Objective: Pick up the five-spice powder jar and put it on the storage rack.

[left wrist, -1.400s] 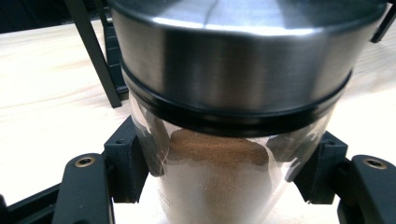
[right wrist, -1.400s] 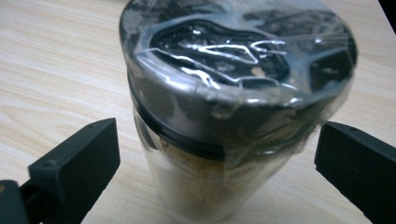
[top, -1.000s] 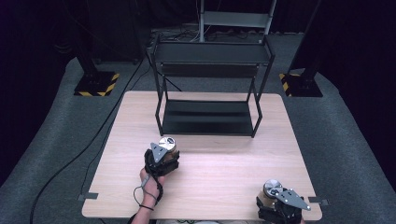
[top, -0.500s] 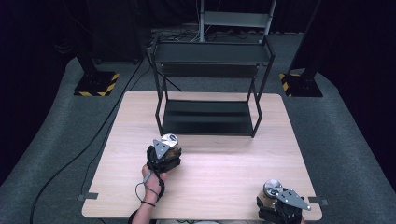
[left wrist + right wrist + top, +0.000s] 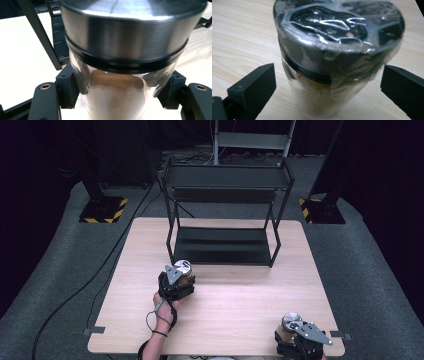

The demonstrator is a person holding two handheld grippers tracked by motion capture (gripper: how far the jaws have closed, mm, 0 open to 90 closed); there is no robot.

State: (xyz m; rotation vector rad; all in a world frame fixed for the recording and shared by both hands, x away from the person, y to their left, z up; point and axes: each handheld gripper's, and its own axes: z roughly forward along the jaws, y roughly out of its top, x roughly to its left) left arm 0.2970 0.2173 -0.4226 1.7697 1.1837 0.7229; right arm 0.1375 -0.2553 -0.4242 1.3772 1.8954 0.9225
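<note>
Two glass jars on the tabletop (image 5: 235, 305): one with a bare steel lid and brown powder (image 5: 117, 87), one with a film-wrapped lid and paler powder (image 5: 322, 97). Two handheld grippers, left (image 5: 176, 282) and right (image 5: 300, 340), each with two black jaws. One black metal rack (image 5: 225, 215), two shelves. Two striped stand bases on the floor, left (image 5: 102, 210) and right (image 5: 322, 210).

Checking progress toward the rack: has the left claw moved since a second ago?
Yes, slightly: the left claw, shut on its spice jar, has crept up-table toward the black rack.
</note>
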